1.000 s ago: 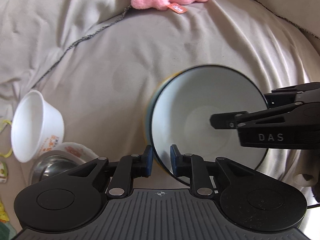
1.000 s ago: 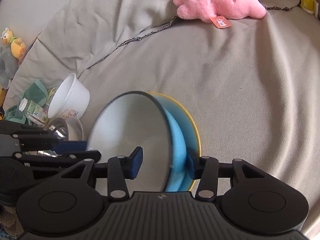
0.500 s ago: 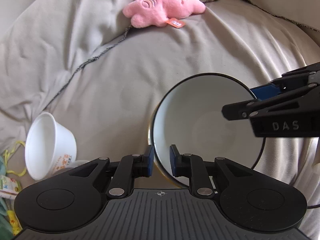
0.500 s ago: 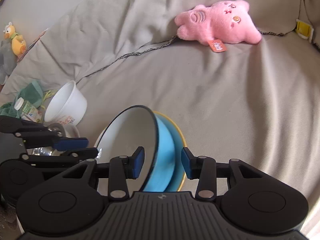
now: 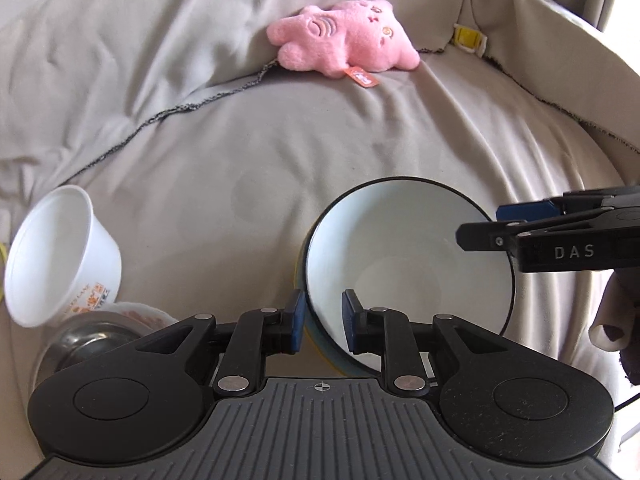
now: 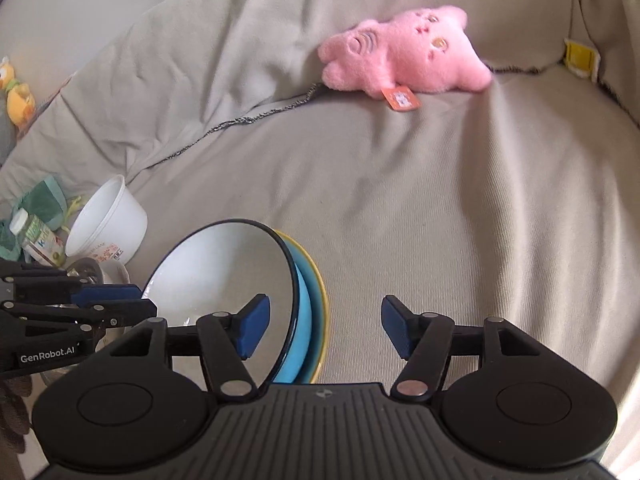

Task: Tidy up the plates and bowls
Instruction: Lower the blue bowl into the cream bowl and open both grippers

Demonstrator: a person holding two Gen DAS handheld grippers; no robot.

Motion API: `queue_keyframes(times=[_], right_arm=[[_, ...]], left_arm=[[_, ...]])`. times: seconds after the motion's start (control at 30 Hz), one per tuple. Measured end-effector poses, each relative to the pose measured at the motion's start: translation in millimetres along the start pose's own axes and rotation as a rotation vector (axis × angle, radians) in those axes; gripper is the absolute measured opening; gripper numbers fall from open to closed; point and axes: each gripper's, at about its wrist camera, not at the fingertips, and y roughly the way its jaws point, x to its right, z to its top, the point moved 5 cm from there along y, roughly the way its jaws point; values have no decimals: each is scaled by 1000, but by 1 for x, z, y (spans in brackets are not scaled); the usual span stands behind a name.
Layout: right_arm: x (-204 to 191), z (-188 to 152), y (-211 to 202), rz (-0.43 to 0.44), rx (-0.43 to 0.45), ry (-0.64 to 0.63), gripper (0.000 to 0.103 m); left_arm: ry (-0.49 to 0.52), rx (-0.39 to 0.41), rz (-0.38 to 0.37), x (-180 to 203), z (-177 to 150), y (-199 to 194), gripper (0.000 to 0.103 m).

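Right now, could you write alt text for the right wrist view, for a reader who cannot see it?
The right gripper is opening around the rim of a tilted white enamel bowl with a dark rim, nested in a blue bowl on a beige sofa cover. A pink plush toy lies behind.

My left gripper (image 5: pixel 322 316) is showing matt black plastic arms, ribbed grey casing, bright metal pivot pins and dull blue rubbery pads. My right gripper (image 6: pixel 324 330) is showing the same finishes. The white-lined bowl (image 5: pixel 408 264) is gleaming smooth and glazed, its rim dark, its outer wall glossy blue in the right wrist view. Left of that bowl, a white plastic cup (image 5: pixel 56 256) is looking thin and semi-matt, and a metal bowl (image 5: pixel 90 340) is reflecting like polished steel. Beyond the bowl, the beige cloth (image 5: pixel 340 140) is lying matt, finely ribbed and wrinkled, and the pink plush toy (image 5: pixel 348 42) is looking fuzzy.
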Motion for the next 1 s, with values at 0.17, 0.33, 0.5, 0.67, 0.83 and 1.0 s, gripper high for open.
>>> queue_keyframes(times=[0.17,0.33,0.5,0.67,0.83,1.0], right_arm=[[16,-7,2,98,7,103,67],[7,-15,21,110,-45,107,67],[-4,-25,41,129,-105,125,65],[-6,-32,56,144,-142,143,52],[-7,-31,58,155,-128,127,52],[-7,-31,55,175,-122,132,52]], left_arm=[[-54,21,-35,-10,-5,-3,24],[-116,30,-93,-17,-3,9,24],[-123,43,-85,-14,1,17,24],[-119,52,-90,-16,3,15,25],[-65,94,-9,-22,0,4,35],[-66,16,-17,-21,3,21,35]])
